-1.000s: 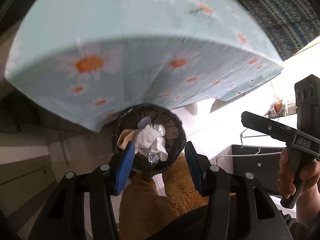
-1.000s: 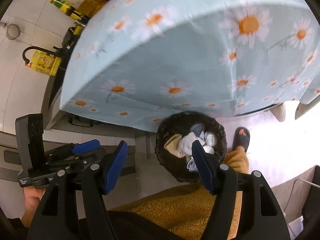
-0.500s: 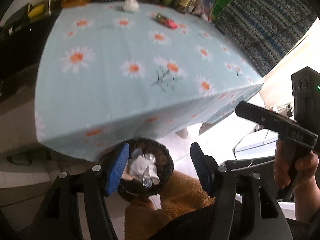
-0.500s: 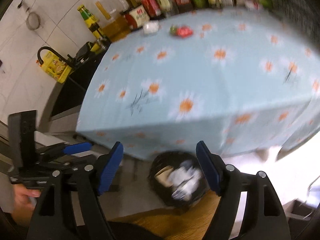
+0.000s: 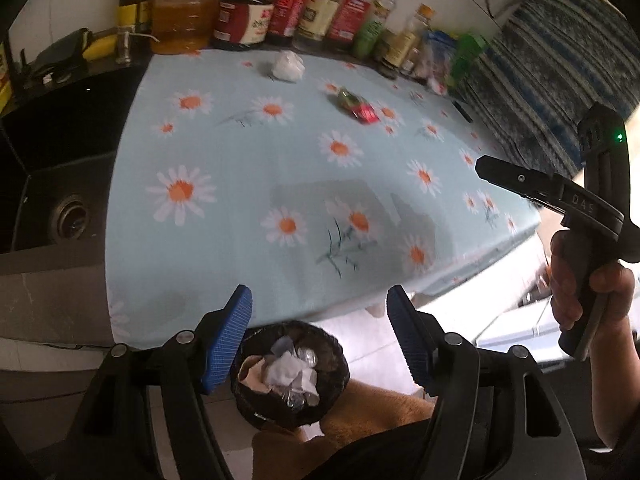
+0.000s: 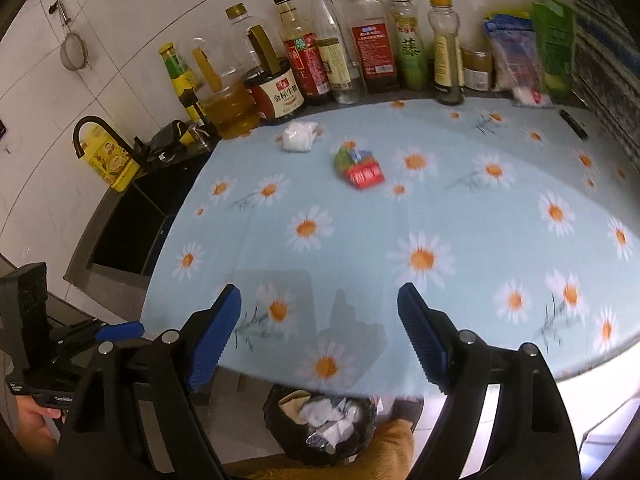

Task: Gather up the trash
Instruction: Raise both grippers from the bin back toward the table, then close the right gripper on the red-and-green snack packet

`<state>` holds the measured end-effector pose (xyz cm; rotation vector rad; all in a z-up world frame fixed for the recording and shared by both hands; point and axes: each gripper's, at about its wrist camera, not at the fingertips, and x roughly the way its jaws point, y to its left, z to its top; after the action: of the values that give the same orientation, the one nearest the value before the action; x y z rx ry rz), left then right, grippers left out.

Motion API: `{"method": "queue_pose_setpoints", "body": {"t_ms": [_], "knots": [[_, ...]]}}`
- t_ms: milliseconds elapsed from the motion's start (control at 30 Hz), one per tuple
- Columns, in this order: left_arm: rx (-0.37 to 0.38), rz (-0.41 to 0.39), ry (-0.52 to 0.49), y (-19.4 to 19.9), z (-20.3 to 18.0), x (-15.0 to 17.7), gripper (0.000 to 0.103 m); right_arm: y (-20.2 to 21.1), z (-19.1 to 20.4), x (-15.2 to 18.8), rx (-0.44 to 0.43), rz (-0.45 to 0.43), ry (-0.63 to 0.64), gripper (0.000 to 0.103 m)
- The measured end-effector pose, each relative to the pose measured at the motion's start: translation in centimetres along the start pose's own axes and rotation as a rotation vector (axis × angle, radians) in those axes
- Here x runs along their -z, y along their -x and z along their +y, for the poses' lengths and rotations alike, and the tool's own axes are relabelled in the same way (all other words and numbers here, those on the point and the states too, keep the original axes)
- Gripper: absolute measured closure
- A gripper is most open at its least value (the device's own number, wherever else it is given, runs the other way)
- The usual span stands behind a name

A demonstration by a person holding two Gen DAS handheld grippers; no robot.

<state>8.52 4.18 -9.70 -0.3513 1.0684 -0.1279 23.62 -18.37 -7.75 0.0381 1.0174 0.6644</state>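
A crumpled white paper ball (image 6: 298,137) and a red-and-green snack wrapper (image 6: 359,167) lie far back on the daisy tablecloth (image 6: 440,208); both also show in the left wrist view, the ball (image 5: 286,66) and the wrapper (image 5: 357,107). A black trash bin (image 5: 290,376) holding crumpled paper and foil stands on the floor below the table's near edge; it also shows in the right wrist view (image 6: 324,428). My left gripper (image 5: 318,336) is open and empty above the bin. My right gripper (image 6: 320,336) is open and empty over the near table edge.
A row of sauce and oil bottles (image 6: 344,52) lines the back wall. A black sink (image 5: 52,168) with a black tap (image 6: 96,128) lies left of the table. A striped cushion (image 5: 560,68) is at the right. Orange-brown cloth (image 5: 360,412) lies beside the bin.
Both grippers have risen and tilted up from over the bin, so the tabletop with the paper ball and wrapper has come into view. Both stay open and empty.
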Motion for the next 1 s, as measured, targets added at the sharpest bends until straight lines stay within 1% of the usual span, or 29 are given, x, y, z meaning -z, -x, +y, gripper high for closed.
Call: {"method": "queue_pose_setpoints", "body": {"t_ms": [200, 300, 500, 667, 900, 1000], "knots": [[-0.06, -0.022, 0.051, -0.3, -0.7, -2.2, 0.035, -2.7, -1.6, -3.7, -0.033, 0.025, 0.043, 0.023], [-0.082, -0.031, 0.086, -0.6, -0.9, -3.1, 0.035, -4.9, -2.5, -5.4, -0.058, 0.045, 0.065, 0.023], [-0.128, -0.036, 0.16, -1.5, -1.2, -4.4, 0.035, -8.5, -4.0, -7.6, -0.105, 0.091, 0.077, 0.023], [-0.151, -0.042, 0.226, -2.1, -1.3, -5.4, 0.035, -11.0, -5.2, -9.3, -0.116, 0.123, 0.107, 0.023], [-0.193, -0.066, 0.281, -2.3, -1.5, -6.9, 0.035, -14.0, -6.0, -11.1, -0.109, 0.163, 0.171, 0.023], [-0.212, -0.064, 0.284, -2.6, -1.7, -7.6, 0.035, -15.2, -5.9, -11.8, -0.108, 0.172, 0.198, 0.023]]}}
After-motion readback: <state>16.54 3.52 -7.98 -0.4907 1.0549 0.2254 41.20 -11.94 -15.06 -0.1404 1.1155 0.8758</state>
